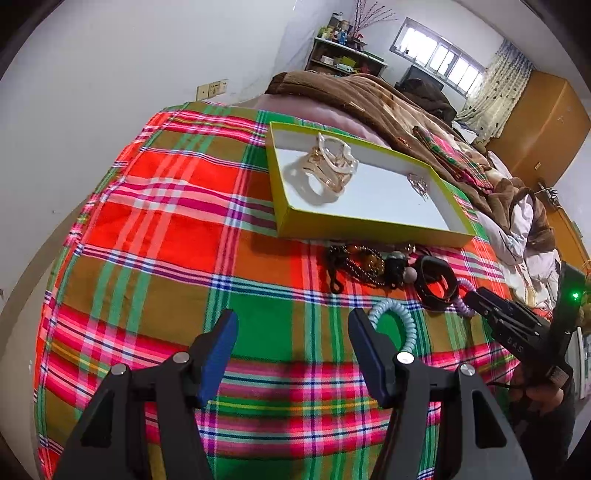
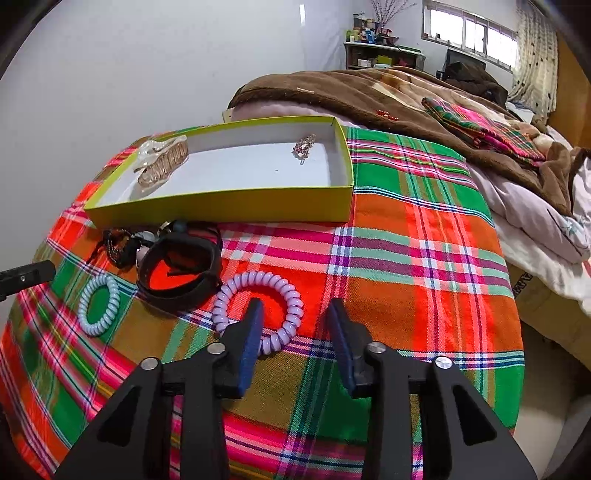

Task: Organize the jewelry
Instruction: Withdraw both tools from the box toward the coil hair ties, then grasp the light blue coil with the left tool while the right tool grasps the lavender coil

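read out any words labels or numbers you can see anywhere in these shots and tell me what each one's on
"DAS": raised letters, partly cut off, on the body of the right claw, left wrist view.
Cardboard box beside the bed: dark print, too blurred to read.
Shelf jars: labels too small to read.
Yellow-green tray: no text visible.

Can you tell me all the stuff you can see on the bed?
tray: one, yellow-green outside and white inside, on the cloth
clear clips: pile, clear and gold, tray's left end
small charm: one, silvery, tray's right part
black band: one, before the tray
dark beads: tangle, beside the band
purple coil: one, by right gripper
blue coil: one, pale, left of band
plaid cloth: one, red-green
brown blanket: one, behind
left gripper: open
right gripper: open
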